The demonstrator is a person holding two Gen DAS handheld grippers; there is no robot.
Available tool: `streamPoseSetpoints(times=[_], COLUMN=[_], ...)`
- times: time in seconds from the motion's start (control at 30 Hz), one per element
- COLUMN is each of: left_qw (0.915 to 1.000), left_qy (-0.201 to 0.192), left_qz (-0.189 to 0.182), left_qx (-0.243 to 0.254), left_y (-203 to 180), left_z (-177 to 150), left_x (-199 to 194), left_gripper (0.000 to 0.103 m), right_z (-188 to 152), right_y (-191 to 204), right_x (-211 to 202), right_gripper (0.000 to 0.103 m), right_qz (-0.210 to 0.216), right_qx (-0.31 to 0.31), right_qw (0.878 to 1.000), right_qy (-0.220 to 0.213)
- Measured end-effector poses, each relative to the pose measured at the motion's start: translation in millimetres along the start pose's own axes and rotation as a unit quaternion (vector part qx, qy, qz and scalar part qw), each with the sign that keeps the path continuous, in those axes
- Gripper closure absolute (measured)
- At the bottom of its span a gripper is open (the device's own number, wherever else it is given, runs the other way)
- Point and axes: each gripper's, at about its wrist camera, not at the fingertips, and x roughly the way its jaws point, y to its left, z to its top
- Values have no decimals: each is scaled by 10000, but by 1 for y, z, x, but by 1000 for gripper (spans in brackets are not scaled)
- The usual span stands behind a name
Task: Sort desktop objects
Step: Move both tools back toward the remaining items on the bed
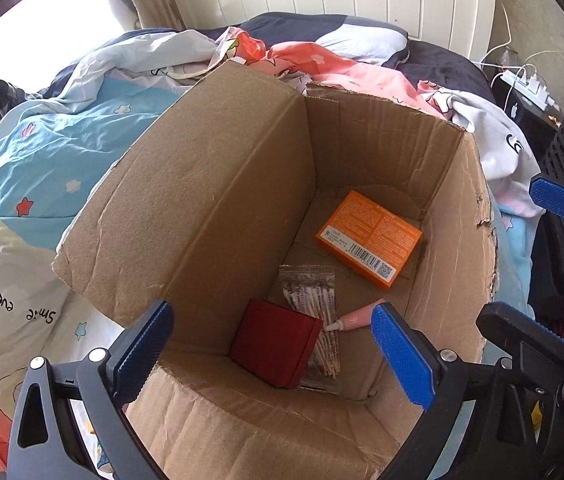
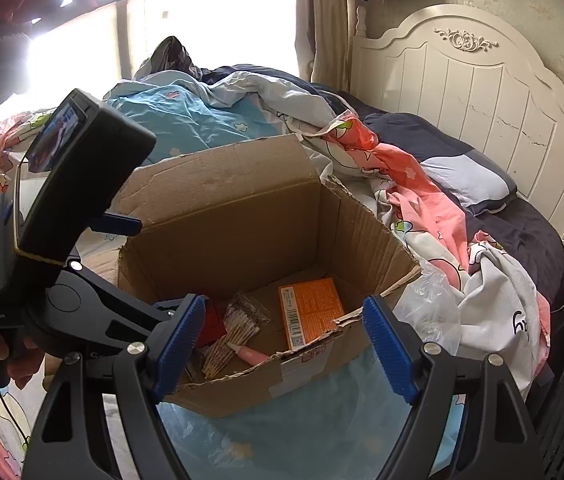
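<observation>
Nearest to me, the left gripper (image 1: 269, 354) hangs over the cardboard box (image 1: 209, 184), its blue jaws spread wide apart and holding nothing. The right gripper (image 2: 284, 350) is just beside it at the torn near edge of the box, also open, with nothing between its jaws.

On the bottom of the box, under the left gripper, lies a red box (image 1: 275, 354). It rests partly on a clear bag of cotton swabs (image 1: 316, 300). A pink pen-like tube (image 1: 356, 315) lies across the bag with its white tip pointing to the red box. A little farther in, apart from these, an orange box (image 1: 368, 236) lies flat with its barcode up.

The cardboard box stands on a bed, among a crumpled quilt (image 1: 61, 148) in blue, white and pink. Behind are a pillow (image 2: 466, 184) and the white headboard (image 2: 474, 96).
</observation>
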Motion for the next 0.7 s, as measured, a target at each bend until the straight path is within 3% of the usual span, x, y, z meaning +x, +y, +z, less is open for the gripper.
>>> streamPoseSetpoints(times=[0.13, 0.7], left_qw=[9996, 9995], left_qy=[-37, 68], left_qz=[213, 307], left_qx=[171, -68], left_y=[-2, 25], left_z=[-5, -50], left_x=[-7, -42], left_gripper=[2, 2], right_z=[1, 2], right_y=[8, 51], right_x=[-7, -36], right_gripper=[24, 24], right_qz=[23, 141], right_qx=[-133, -336], right_qw=[9999, 9993], right_qy=[-75, -105])
